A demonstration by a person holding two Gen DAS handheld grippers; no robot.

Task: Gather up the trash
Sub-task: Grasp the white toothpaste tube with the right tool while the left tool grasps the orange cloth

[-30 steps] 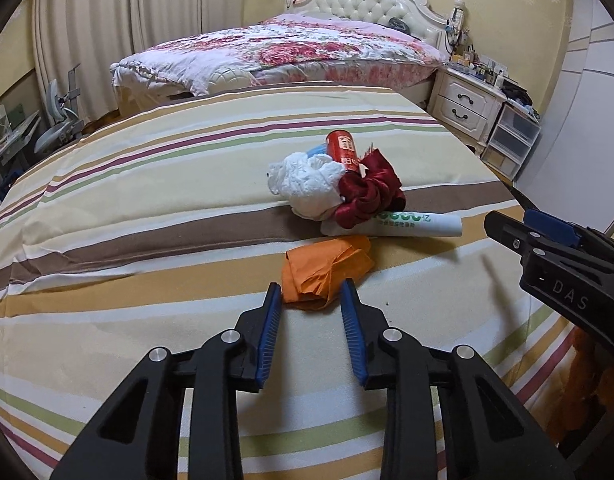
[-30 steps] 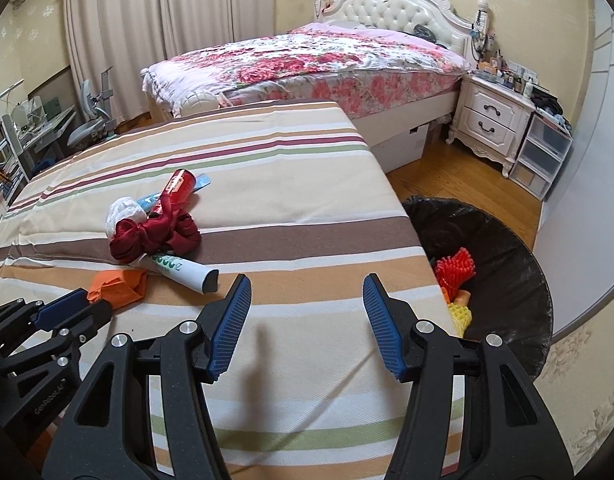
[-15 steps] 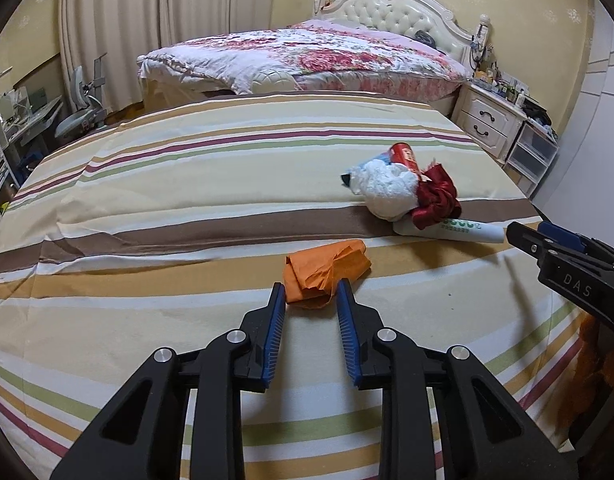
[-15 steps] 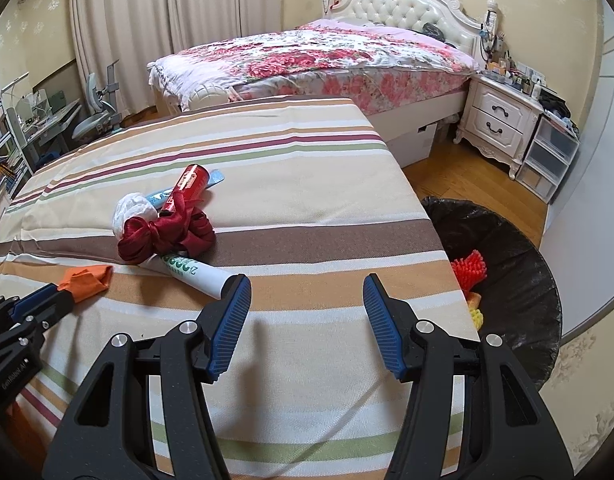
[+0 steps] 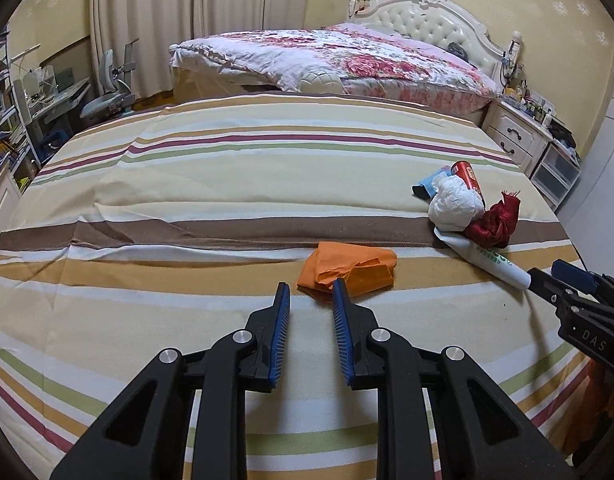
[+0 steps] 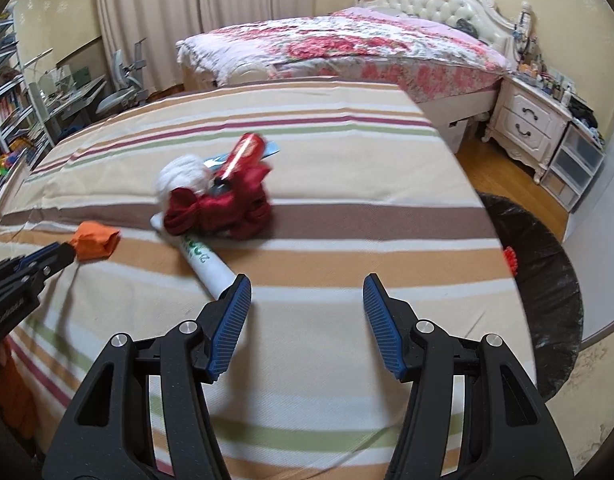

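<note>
An orange crumpled wrapper [image 5: 349, 267] lies on the striped bedspread [image 5: 187, 184], just beyond my left gripper [image 5: 310, 292], which is partly open and empty, its right finger tip at the wrapper's near edge. Further right lies a pile: a white wad [image 5: 455, 204], a red cloth [image 5: 493, 224], a red can [image 5: 467, 174] and a white tube [image 5: 493, 258]. My right gripper [image 6: 307, 294] is wide open and empty, its left finger beside the near end of the tube [image 6: 211, 266]. The orange wrapper [image 6: 95, 240] shows at the left there.
A black-lined trash bin [image 6: 547, 280] holding red and yellow pieces stands on the floor right of the bedspread. A flowered bed [image 5: 339, 60] lies behind, white nightstands [image 6: 527, 124] at the right, a desk and chair [image 5: 107, 92] at the left.
The left gripper swung left, so the pile slid right in its view, and its jaws opened a little. The right gripper moved forward and left toward the tube.
</note>
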